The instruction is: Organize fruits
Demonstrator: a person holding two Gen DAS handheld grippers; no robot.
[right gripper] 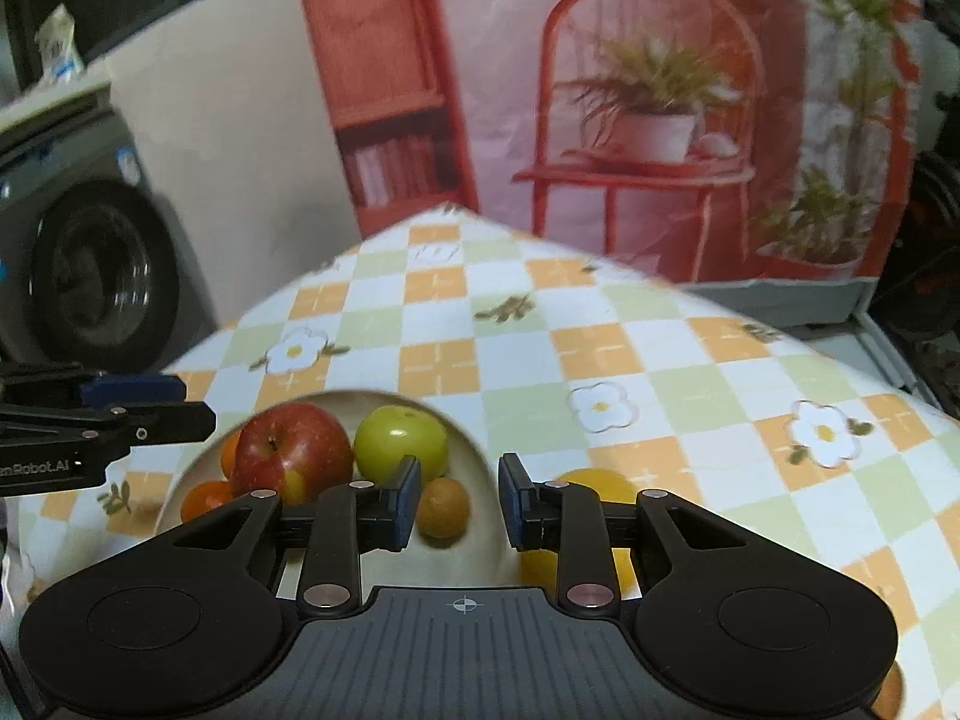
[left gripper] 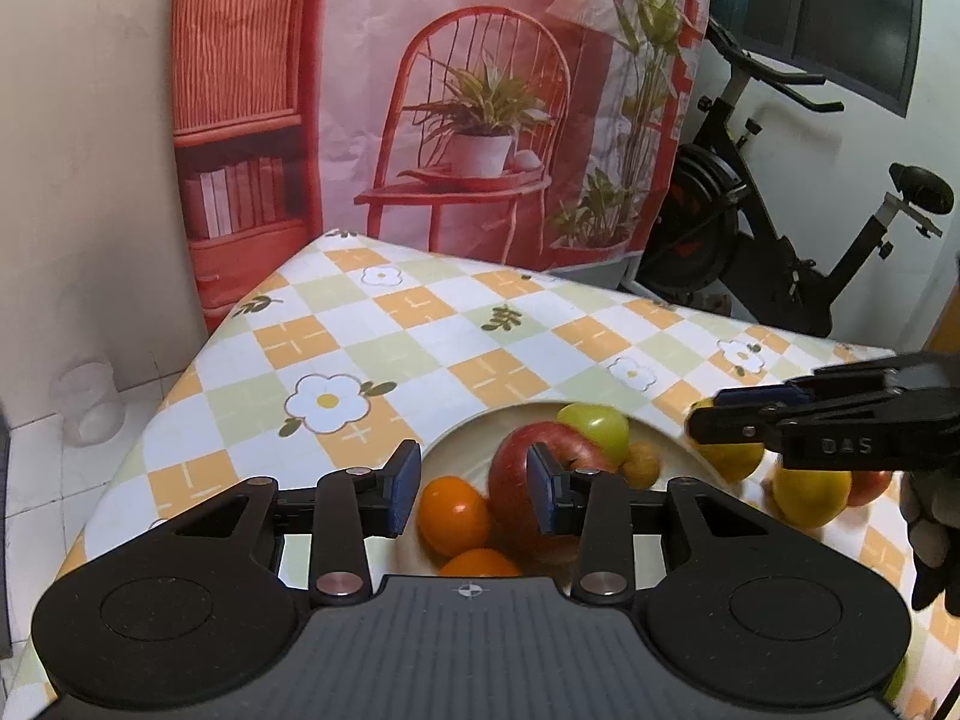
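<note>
Both grippers empty at the fruit plate.
Left gripper (left gripper: pixel 474 480), jaws apart, hangs over the shiny red apple (left gripper: pixel 516 468) on the round cream plate (left gripper: pixel 456 432); right gripper (right gripper: pixel 459 492), narrowly parted, nears the plate's right rim, likely to collect the round yellow fruit (right gripper: pixel 594 483) loose on the checked-cloth surface (right gripper: pixel 660 360).

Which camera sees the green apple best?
The right wrist view: the green apple sits whole in the plate beside the red apple. In the left wrist view the red apple hides part of it, so only its top shows.
</note>
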